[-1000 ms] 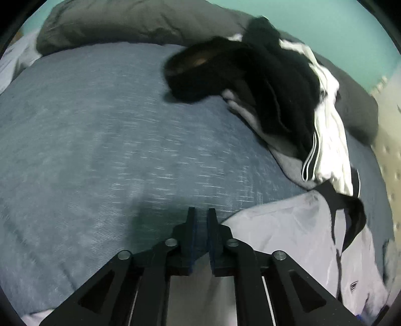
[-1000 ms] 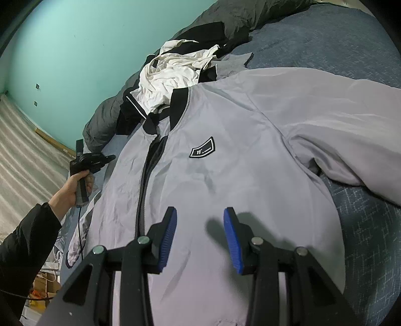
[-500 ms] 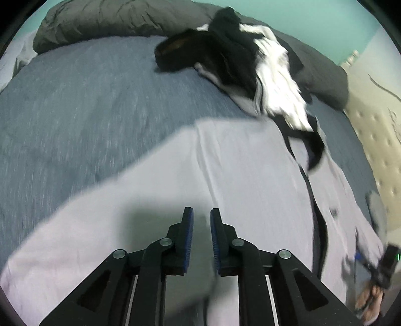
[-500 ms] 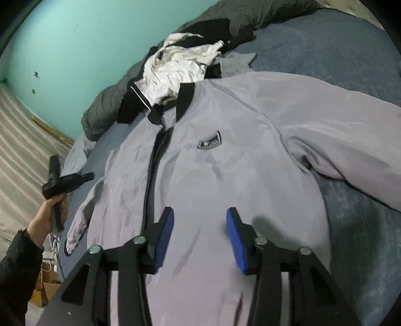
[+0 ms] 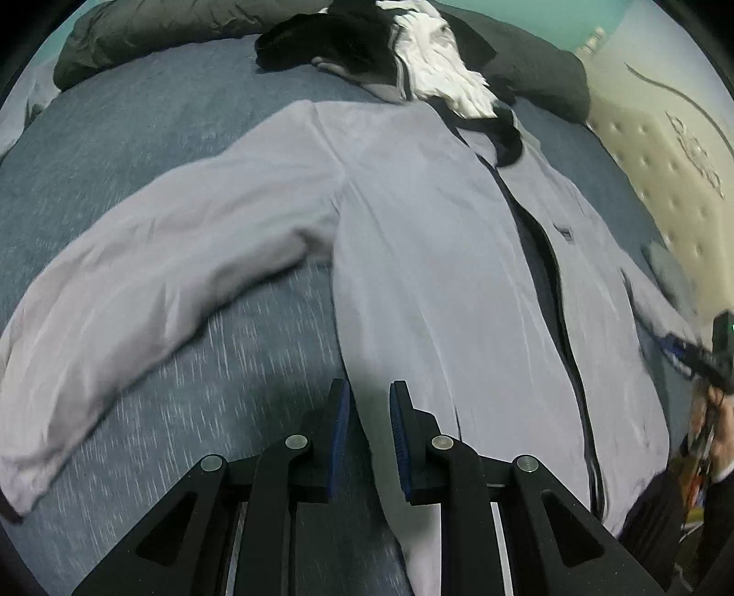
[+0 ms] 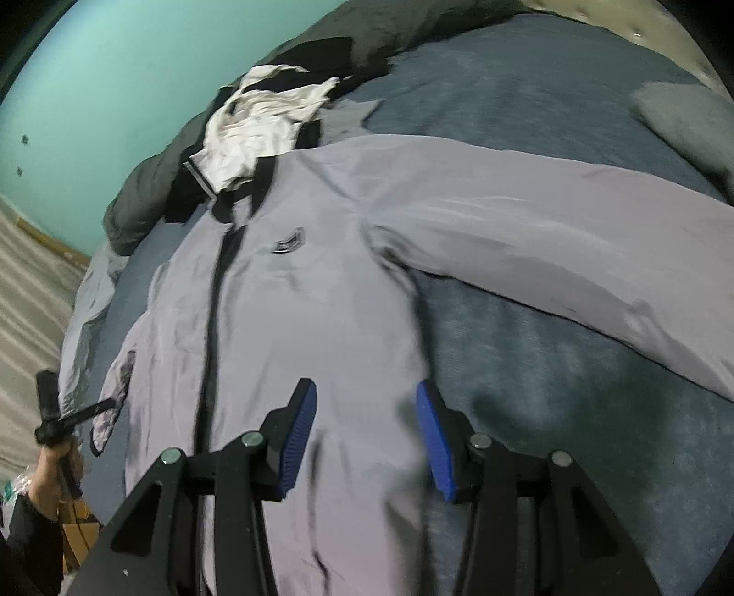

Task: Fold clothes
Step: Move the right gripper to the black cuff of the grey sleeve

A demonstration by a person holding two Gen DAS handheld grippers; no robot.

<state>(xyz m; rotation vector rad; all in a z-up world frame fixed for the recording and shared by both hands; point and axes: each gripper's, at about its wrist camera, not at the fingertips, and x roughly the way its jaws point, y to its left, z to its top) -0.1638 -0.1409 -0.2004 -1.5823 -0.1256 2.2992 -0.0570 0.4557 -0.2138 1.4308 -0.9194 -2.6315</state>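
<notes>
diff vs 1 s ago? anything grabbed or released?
Nothing grabbed or released. The left gripper swung from bare bedspread to the grey jacket, and its jaws opened slightly. The right gripper shifted toward the jacket's side edge, jaws open as before. Jacket and clothes pile lie unchanged.

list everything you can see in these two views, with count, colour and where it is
jacket: one, light grey with a dark zip and collar, spread flat face up on the bed, sleeves out
clothes pile: one heap, black and white, just past the jacket's collar
duvet: one, dark grey, bunched along the far edge
bed cover: one, blue-grey, under everything
wall: turquoise, behind the bed
headboard: cream, tufted, at the bed's end
left gripper: black, blue pads, slightly open above the jacket's side edge
right gripper: black, blue pads, wide open above the hem area
</notes>
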